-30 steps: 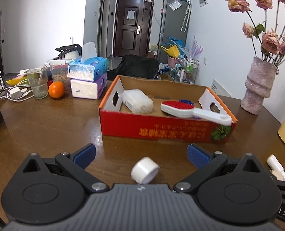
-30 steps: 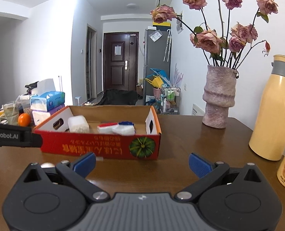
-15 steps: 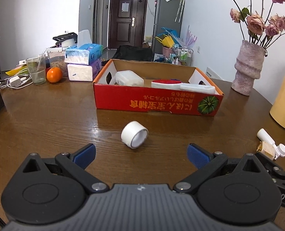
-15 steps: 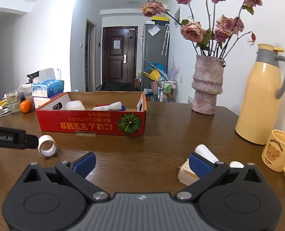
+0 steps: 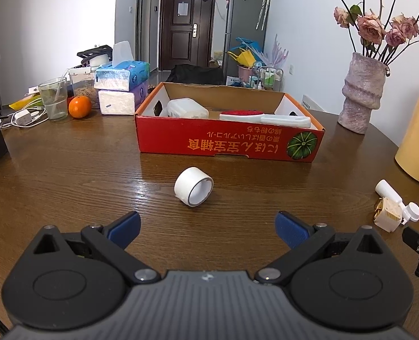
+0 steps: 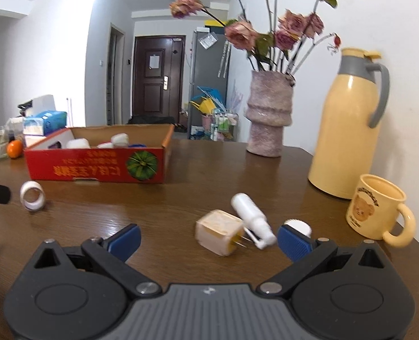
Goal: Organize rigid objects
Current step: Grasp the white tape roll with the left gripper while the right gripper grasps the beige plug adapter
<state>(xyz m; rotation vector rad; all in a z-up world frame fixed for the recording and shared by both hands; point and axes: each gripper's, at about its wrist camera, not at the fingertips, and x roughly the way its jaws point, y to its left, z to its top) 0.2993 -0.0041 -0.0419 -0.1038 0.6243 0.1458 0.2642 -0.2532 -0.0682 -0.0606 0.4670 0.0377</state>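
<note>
Both grippers have backed away from the box (image 5: 229, 141): the left gripper (image 5: 208, 225), jaws apart and empty, now frames the tape roll (image 5: 193, 190) at centre frame. The right gripper (image 6: 209, 236), also spread and empty, now faces the plug (image 6: 219, 236) and spray bottle (image 6: 252, 223) at lower centre, so three items are judged still outstanding.

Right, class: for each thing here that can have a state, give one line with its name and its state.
left gripper: open, empty
right gripper: open, empty
tape roll: on its side, on the table
cardboard box: open-topped, holding items
spray bottle: lying down
plug adapter: tipped, prongs sideways
mug: upright
</note>
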